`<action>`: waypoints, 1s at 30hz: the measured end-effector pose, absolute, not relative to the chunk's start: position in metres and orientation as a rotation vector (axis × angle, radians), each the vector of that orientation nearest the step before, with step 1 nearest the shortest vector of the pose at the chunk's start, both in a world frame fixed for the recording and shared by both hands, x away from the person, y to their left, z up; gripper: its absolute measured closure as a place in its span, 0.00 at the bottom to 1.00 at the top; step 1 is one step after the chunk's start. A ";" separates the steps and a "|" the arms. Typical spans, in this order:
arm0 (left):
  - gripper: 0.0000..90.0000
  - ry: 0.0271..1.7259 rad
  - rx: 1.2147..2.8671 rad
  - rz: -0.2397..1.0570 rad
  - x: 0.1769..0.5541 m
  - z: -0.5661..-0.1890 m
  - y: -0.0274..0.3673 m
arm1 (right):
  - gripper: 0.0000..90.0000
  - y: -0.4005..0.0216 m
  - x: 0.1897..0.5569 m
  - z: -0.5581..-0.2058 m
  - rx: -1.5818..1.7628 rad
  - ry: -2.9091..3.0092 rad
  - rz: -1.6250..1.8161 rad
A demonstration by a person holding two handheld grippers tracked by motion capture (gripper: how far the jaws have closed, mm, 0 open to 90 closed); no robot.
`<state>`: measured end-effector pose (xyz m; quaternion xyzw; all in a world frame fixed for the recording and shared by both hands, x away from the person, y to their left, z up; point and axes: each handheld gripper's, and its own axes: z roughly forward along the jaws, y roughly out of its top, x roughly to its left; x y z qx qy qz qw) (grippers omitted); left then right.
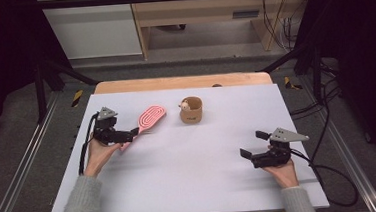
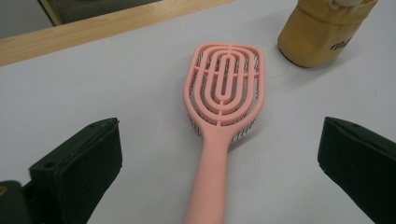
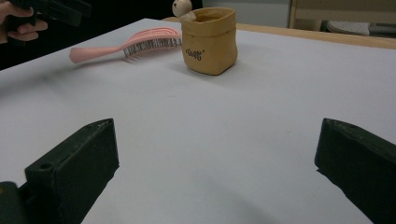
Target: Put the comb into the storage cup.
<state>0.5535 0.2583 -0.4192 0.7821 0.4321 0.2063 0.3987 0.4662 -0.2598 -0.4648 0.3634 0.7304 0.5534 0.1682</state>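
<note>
A pink vented hairbrush (image 1: 151, 116) (image 2: 226, 84) (image 3: 140, 44) lies bristles down on the white table (image 1: 191, 181), its handle pointing toward my left hand. My left gripper (image 1: 130, 135) (image 2: 218, 133) is open wide, with the brush handle lying between the jaws and neither pad touching it. A tan pouch (image 1: 191, 111) (image 2: 322, 32) (image 3: 208, 42) stands upright just right of the brush head, with a small round-headed figure (image 1: 185, 105) (image 3: 181, 7) peeking from it. My right gripper (image 1: 254, 144) (image 3: 215, 135) rests at the right front, open and holding nothing.
A wooden strip (image 1: 182, 82) borders the table's far edge. Black cables (image 1: 331, 171) trail from the right gripper off the table's right side. Metal rails (image 1: 20, 168) run along both sides of the table.
</note>
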 end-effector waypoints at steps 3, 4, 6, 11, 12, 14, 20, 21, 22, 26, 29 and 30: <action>0.00 1.093 2.000 0.521 0.557 -0.423 0.256 | 0.00 -0.260 0.466 -0.465 1.034 2.078 1.573; 0.00 1.091 2.004 0.518 0.558 -0.424 0.256 | 0.00 -0.260 0.466 -0.465 1.033 2.077 1.573; 0.00 1.088 2.010 0.523 0.560 -0.427 0.255 | 0.00 -0.260 0.466 -0.465 1.032 2.077 1.574; 0.00 1.094 2.035 0.520 0.565 -0.433 0.254 | 0.00 -0.260 0.466 -0.465 1.032 2.077 1.574; 0.00 1.094 2.042 0.516 0.566 -0.434 0.253 | 0.00 -0.260 0.466 -0.465 1.031 2.076 1.574; 0.00 1.098 2.055 0.512 0.568 -0.437 0.252 | 0.00 -0.260 0.466 -0.465 1.030 2.076 1.574; 0.02 1.101 2.095 0.502 0.574 -0.443 0.248 | 0.00 -0.260 0.466 -0.465 1.033 2.077 1.575; 0.02 1.102 2.104 0.506 0.575 -0.445 0.247 | 0.00 -0.260 0.466 -0.465 1.032 2.077 1.575; 0.03 1.104 2.112 0.504 0.575 -0.446 0.246 | 0.00 -0.260 0.466 -0.465 1.031 2.077 1.575; 0.05 1.113 2.137 0.499 0.579 -0.450 0.245 | 0.00 -0.260 0.466 -0.465 1.032 2.077 1.575; 0.09 1.109 2.146 0.496 0.580 -0.451 0.244 | 0.00 -0.260 0.466 -0.465 1.032 2.077 1.576; 0.11 1.106 2.150 0.497 0.580 -0.452 0.244 | 0.00 -0.260 0.466 -0.465 1.032 2.077 1.576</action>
